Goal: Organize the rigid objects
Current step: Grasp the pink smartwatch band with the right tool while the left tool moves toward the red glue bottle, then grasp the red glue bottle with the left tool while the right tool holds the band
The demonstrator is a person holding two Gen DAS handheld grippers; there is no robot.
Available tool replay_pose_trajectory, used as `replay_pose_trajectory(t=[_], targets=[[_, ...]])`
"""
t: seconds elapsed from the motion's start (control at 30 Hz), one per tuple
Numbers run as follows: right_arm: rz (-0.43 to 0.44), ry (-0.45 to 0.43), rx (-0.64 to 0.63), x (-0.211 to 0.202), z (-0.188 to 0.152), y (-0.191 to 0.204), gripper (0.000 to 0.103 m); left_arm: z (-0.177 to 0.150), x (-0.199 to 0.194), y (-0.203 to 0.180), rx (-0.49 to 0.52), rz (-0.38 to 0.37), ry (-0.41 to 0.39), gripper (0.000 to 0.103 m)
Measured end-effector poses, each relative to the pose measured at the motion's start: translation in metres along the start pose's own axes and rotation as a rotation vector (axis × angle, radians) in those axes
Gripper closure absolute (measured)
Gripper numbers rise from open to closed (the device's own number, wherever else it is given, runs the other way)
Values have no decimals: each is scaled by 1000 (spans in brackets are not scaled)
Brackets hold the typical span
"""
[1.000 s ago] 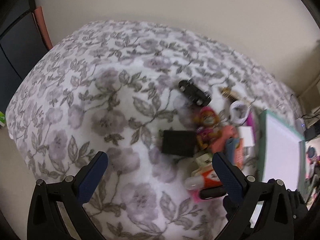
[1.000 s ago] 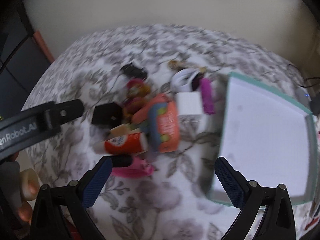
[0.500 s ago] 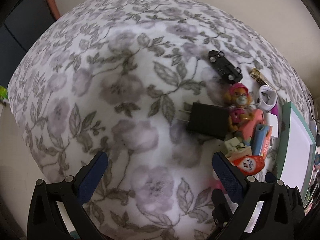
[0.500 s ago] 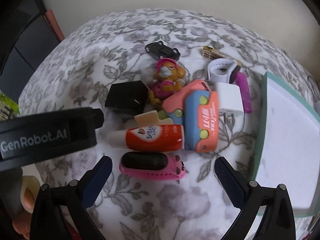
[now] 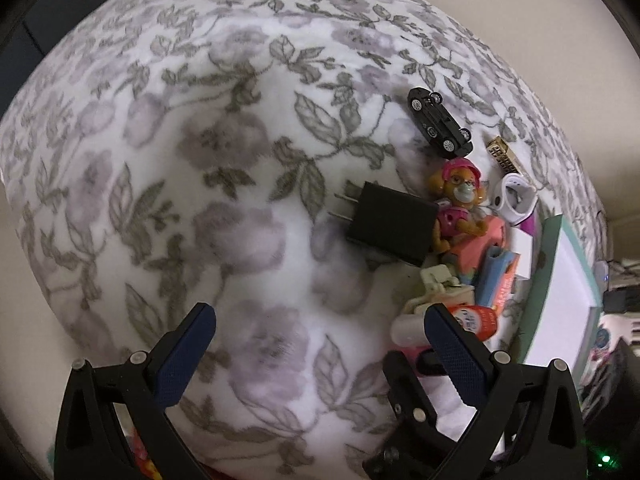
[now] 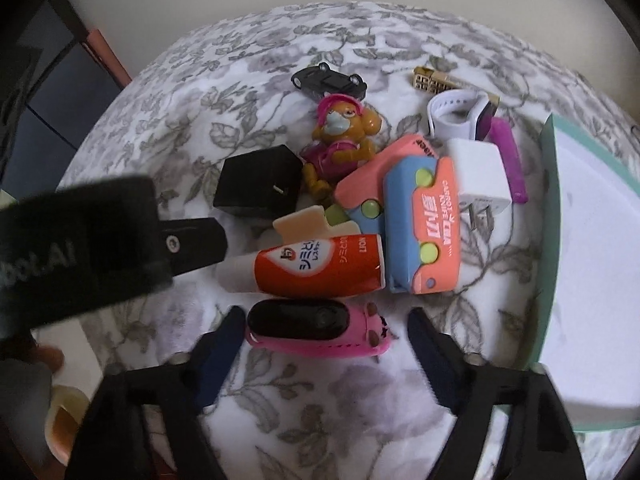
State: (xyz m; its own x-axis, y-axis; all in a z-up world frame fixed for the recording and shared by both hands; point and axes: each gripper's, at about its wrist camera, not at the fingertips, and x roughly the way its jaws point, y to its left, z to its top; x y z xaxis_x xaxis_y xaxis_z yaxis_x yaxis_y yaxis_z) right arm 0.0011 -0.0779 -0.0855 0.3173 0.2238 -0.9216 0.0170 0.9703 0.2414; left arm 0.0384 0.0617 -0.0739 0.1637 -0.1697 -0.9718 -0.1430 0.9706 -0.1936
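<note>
While closing over the near edge of the pile, working the right gripper (image 6: 325, 314) onto the pink band (image 6: 320, 332) with its black capsule. Narrowing the jaws from either end of the band, which lies between them on the floral blanket (image 6: 320, 400), with the pads not yet pressing on it.

Judging the grasp as lengthwise, and so probably needing care: squeezing a curved strap end to end risks buckling it or popping it out. Centring on the black capsule, where the piece looks stiffest. Sinking the tips a little into the soft blanket so as to get under the band's lower edge, not skating over the top.

Watching the orange tube (image 6: 320, 266), lying just beyond the band and nearly touching it. Staying clear of it, and of the orange-and-blue toy (image 6: 424, 240) leaning against its cap, so that nothing rolls when the band comes away. Lifting straight up before swinging anywhere.

Aiming, most likely, for the teal-rimmed tray (image 6: 545, 240) beside the pile on the right, with its white floor looking bare.

Holding the left gripper (image 5: 319, 312) over bare blanket beside the black charger (image 5: 390, 230), jaws wide and gripping nothing. Keeping it out of the right hand's path, since its body is already crowding the left of the right wrist view.
</note>
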Motion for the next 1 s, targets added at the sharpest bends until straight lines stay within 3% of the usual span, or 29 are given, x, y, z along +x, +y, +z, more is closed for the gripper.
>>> replay_pose_trajectory(t=[0.33,0.53,0.63,0.77,1.0], targets=[[34,3,82,-17,-5,-25,30,-7,-3,-17,-6,-51,16,0],[76,-63,169,-45,-5,-47,30,-4,0,-23,-36,-63,32,0],[43,-103,200,-64,-5,-58,31,-4,-1,-22,-59,-67,23,0],[-67,-148,234,-87,-2,-75,31,-12,2,-20,-55,-60,29,0],[-165,-225,316,-111,-5,-109,31,-29,20,-46,87,-17,104,0]])
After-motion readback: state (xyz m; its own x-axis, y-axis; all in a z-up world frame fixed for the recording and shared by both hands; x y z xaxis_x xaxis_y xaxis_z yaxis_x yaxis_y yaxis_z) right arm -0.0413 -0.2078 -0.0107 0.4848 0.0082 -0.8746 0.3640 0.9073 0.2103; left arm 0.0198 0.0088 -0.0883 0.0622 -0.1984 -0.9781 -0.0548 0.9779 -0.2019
